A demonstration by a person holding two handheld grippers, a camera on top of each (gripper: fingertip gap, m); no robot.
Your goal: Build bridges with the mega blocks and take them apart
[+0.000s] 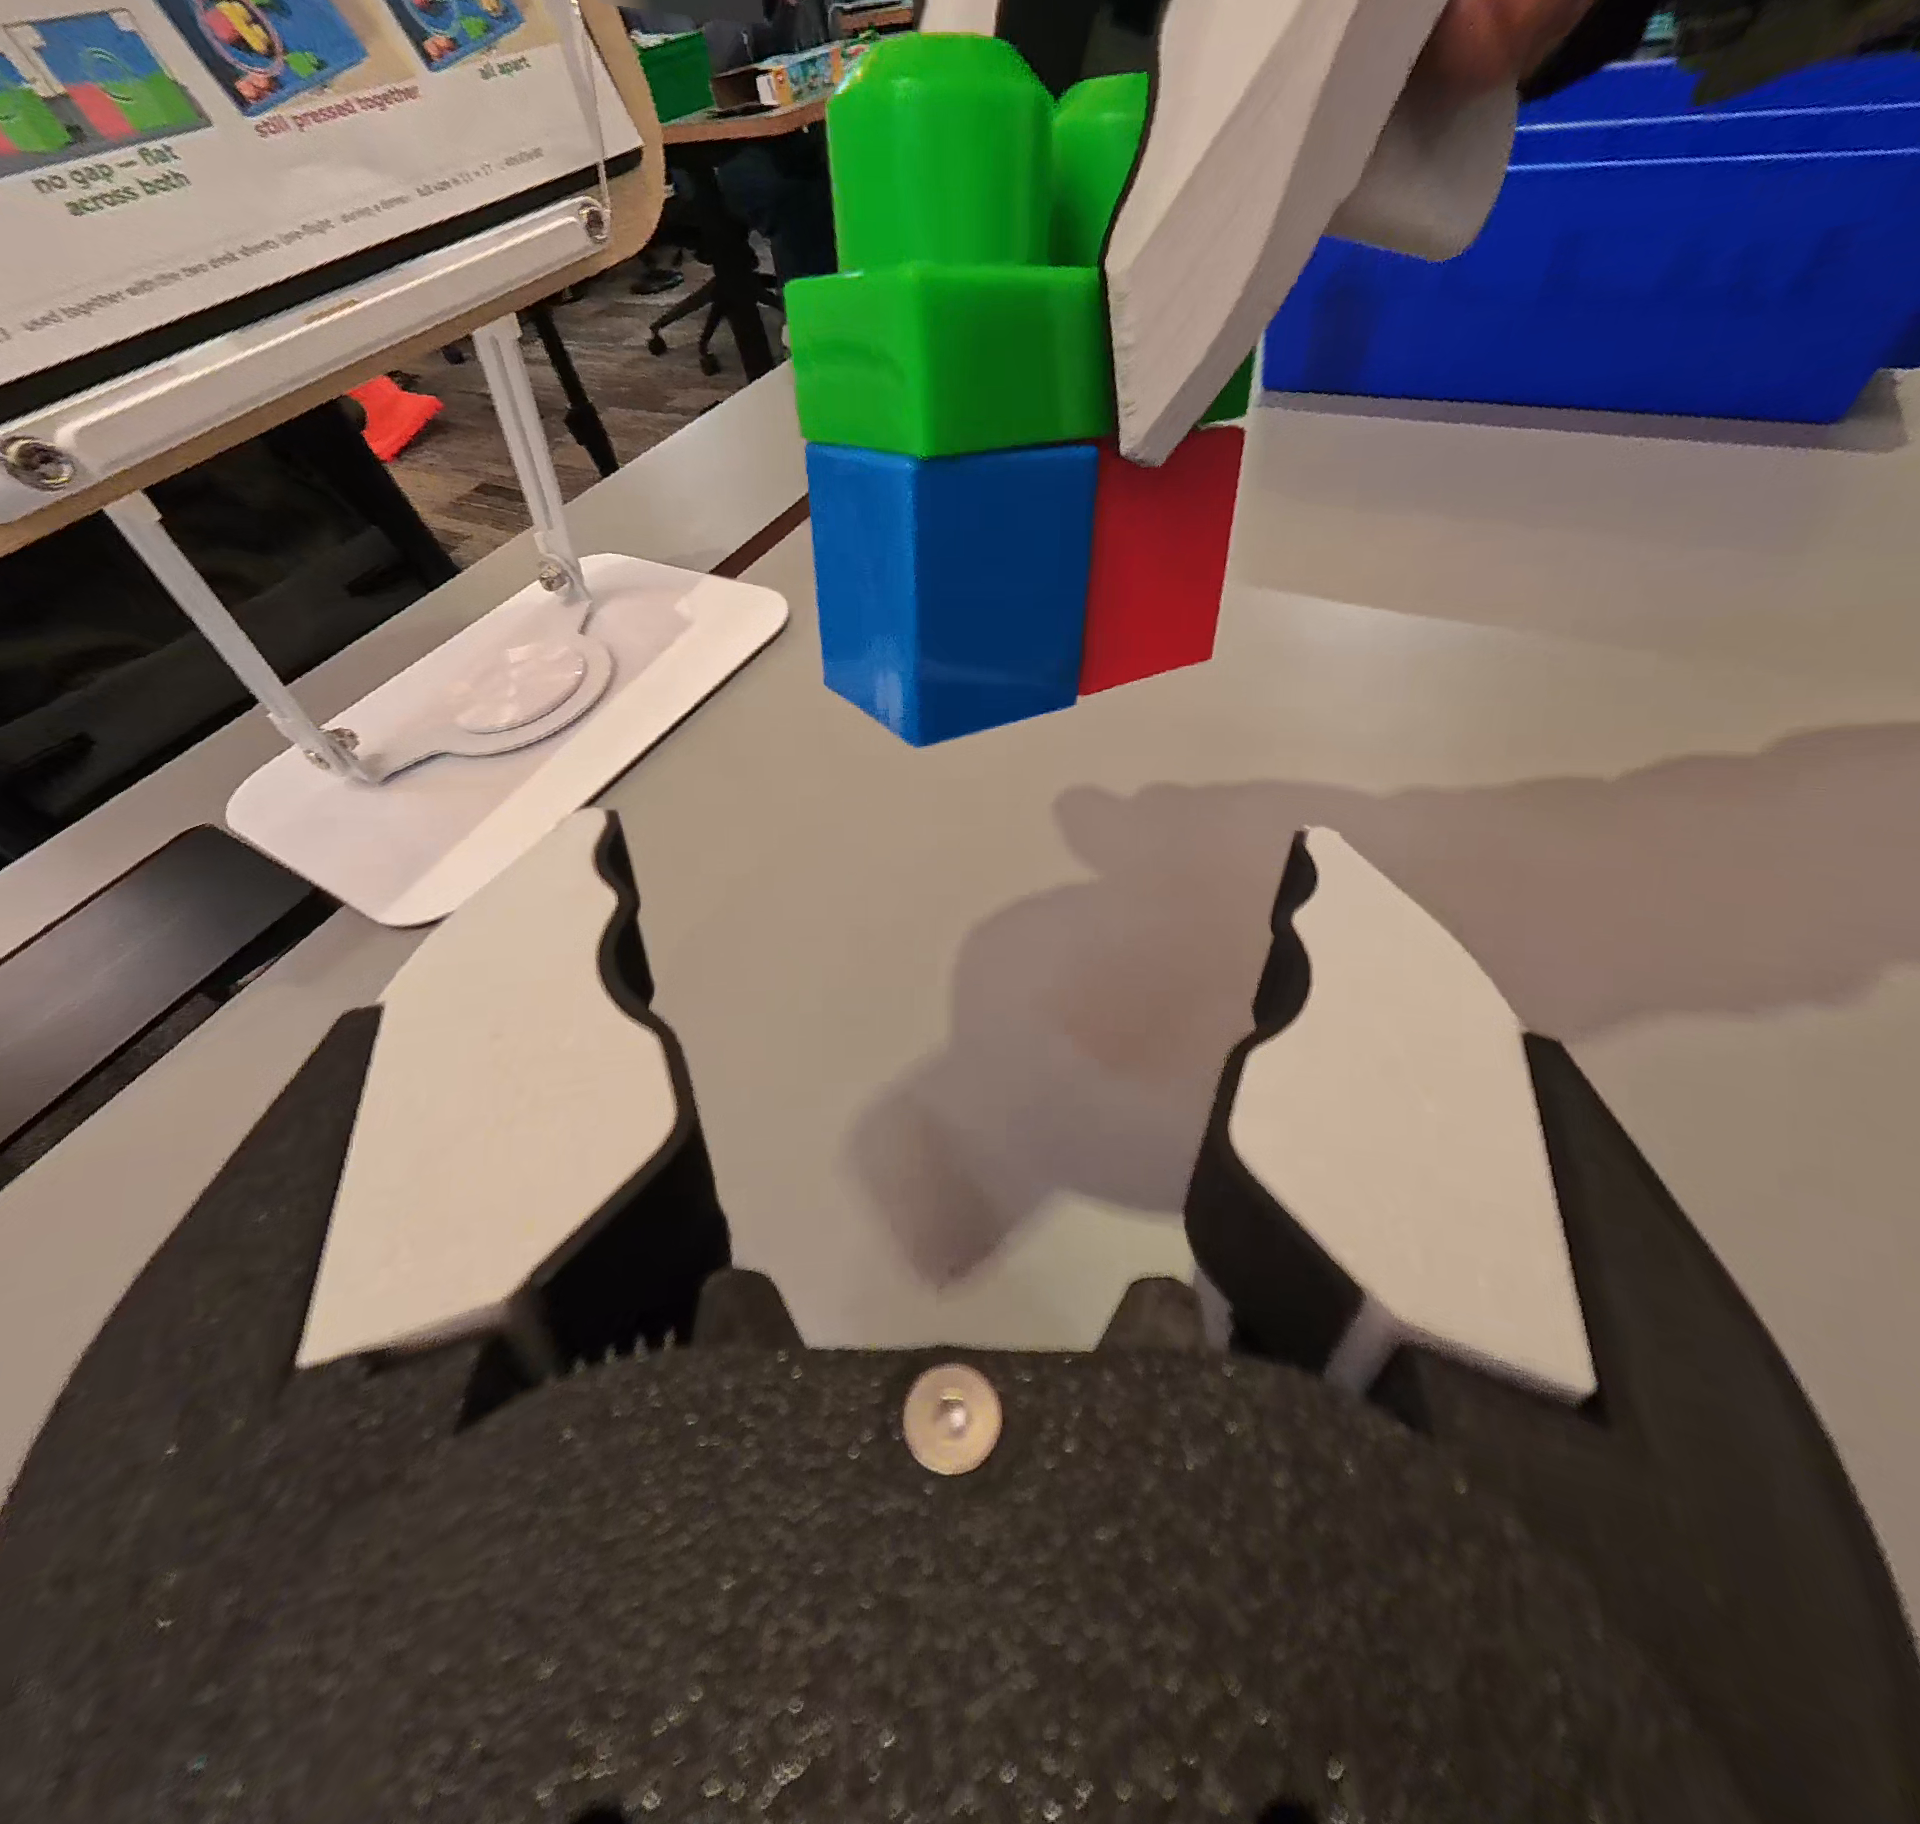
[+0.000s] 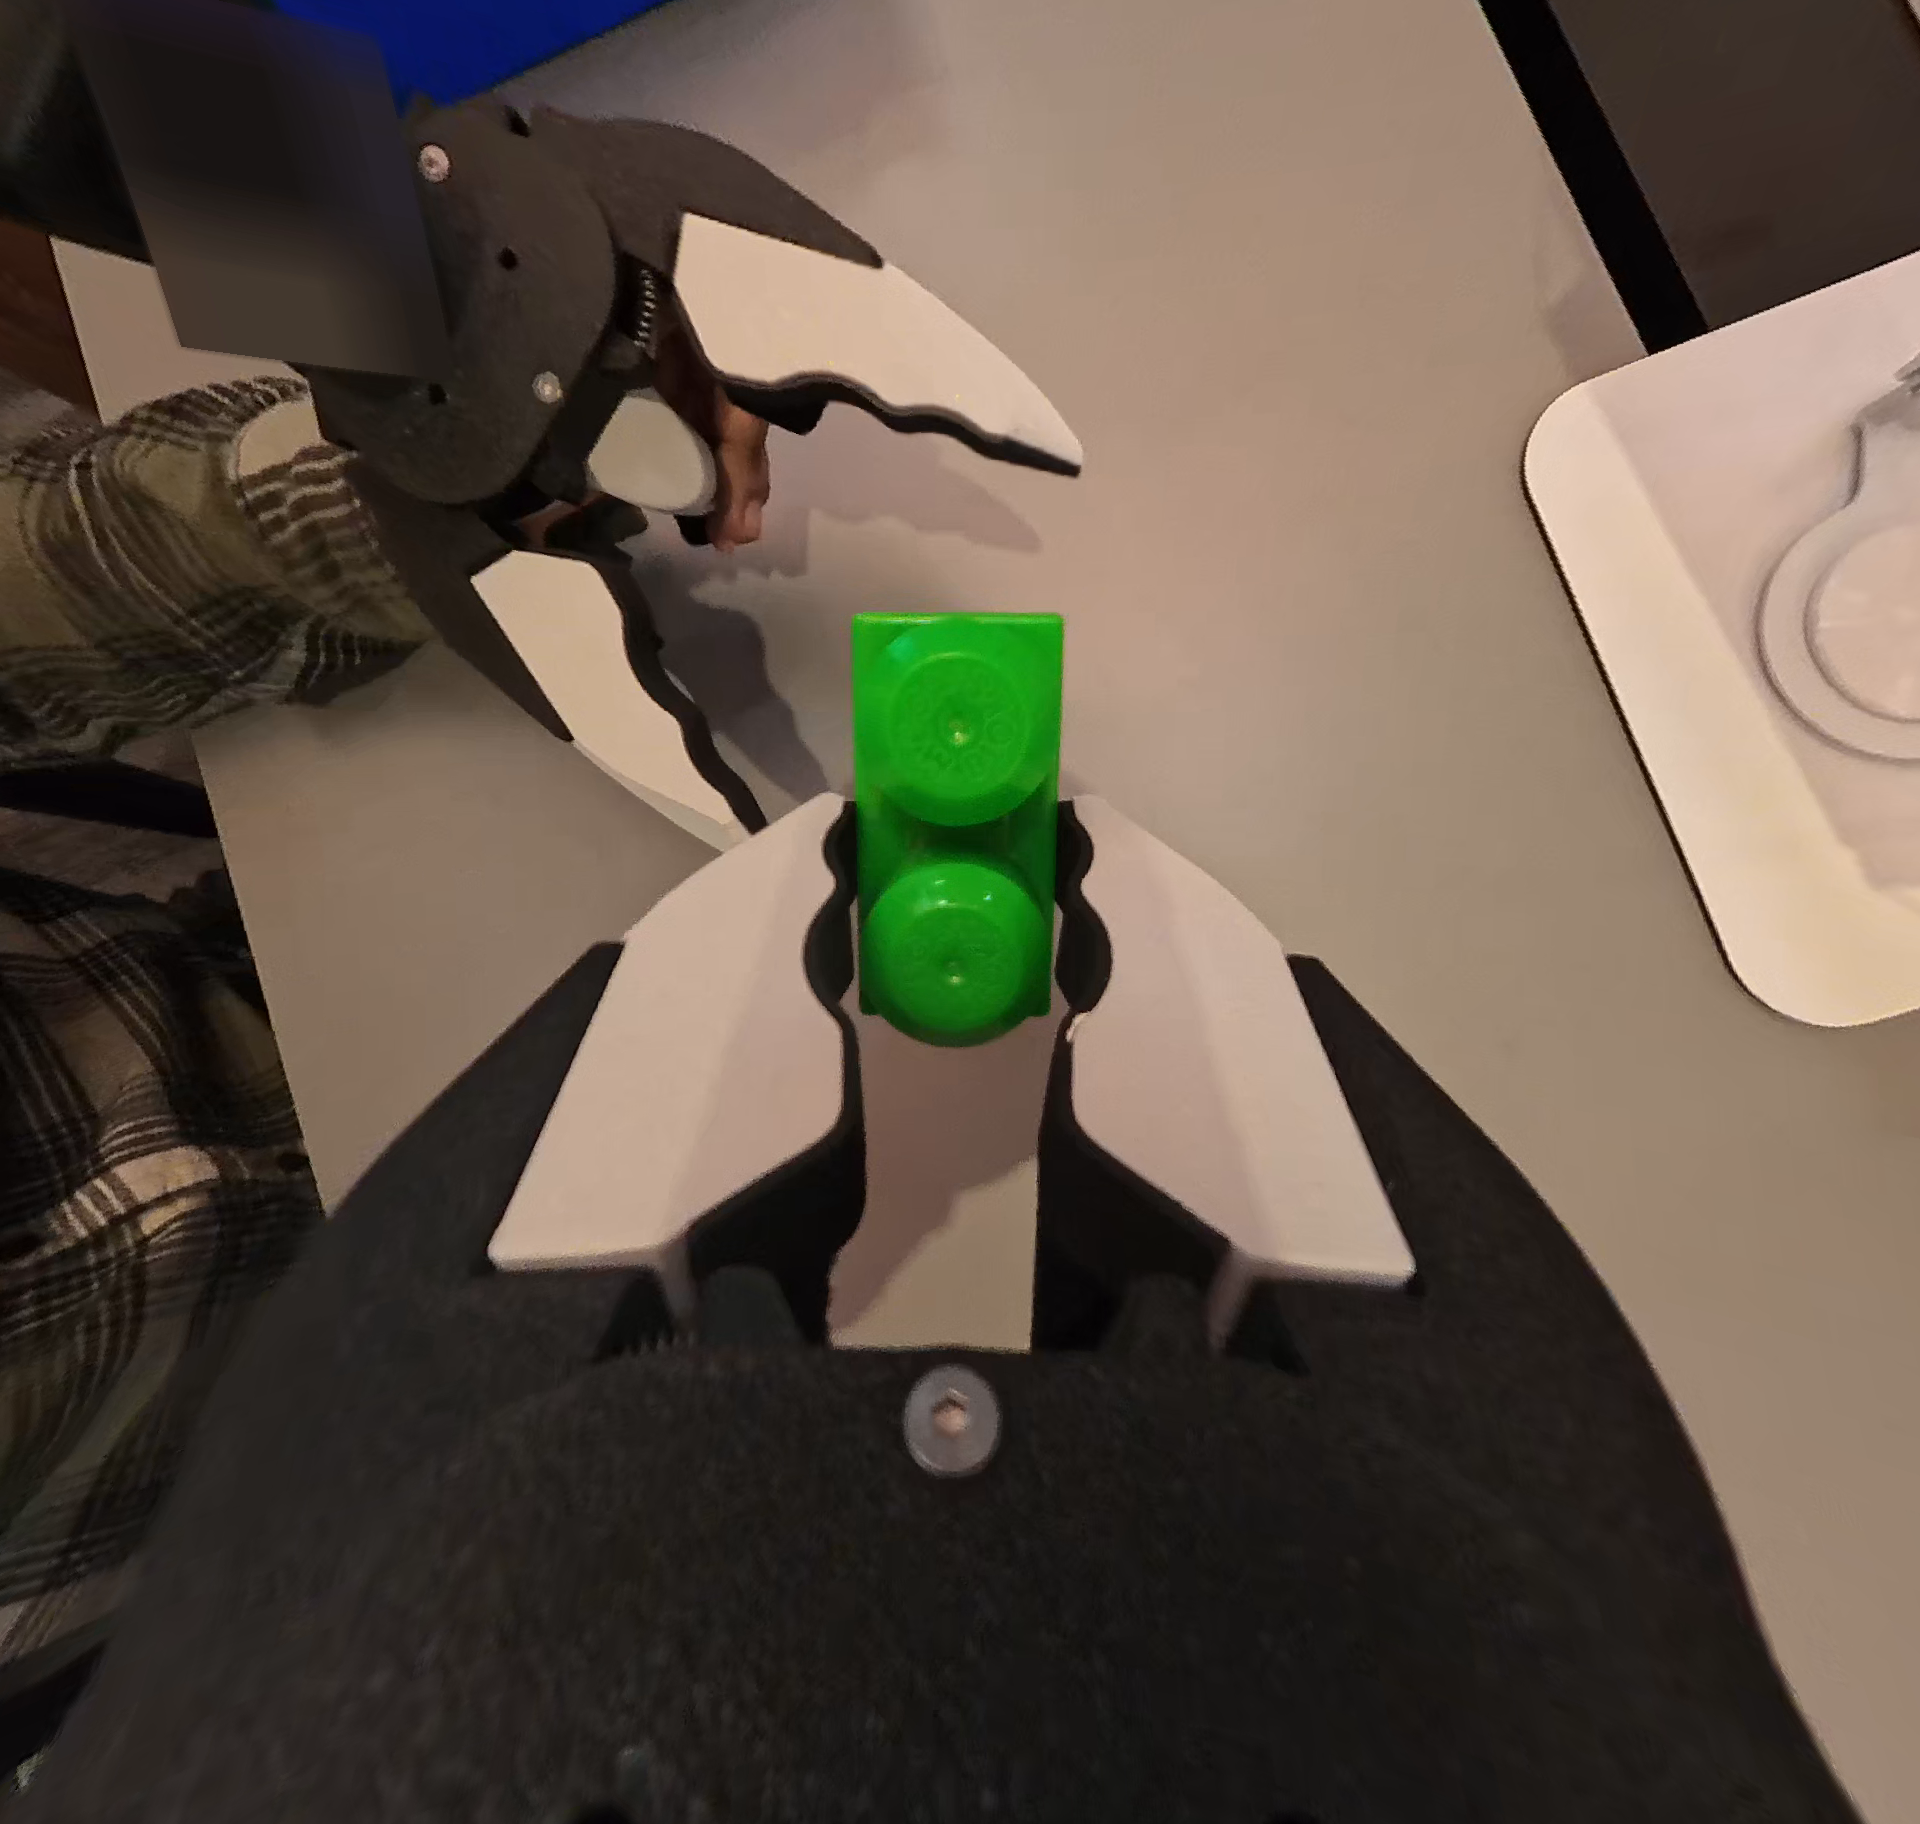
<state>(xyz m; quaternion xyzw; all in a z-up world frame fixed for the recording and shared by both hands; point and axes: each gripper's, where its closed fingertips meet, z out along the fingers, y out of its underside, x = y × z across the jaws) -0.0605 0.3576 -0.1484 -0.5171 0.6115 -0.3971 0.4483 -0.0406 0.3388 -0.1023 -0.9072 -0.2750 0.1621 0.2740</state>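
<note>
blue bin (image 1: 1621, 247) behind tongs-held green block (image 2: 956, 818)

We hold our left gripper (image 1: 951, 901) low with jaws spread wide and empty, our right gripper (image 2: 956, 829) clamped, pointing downward

Setting: office or lab workroom, probably shared. Evidence: grey work table (image 1: 1455, 631); illustrated instruction sheet (image 1: 260, 112) on a white tablet-style stand (image 1: 499, 714); blue plastic storage bin (image 1: 1662, 268); wheeled office chair (image 1: 717, 309) on carpeted floor; further desks with boxes and a green bin (image 1: 675, 75), blurred in the background.
</note>
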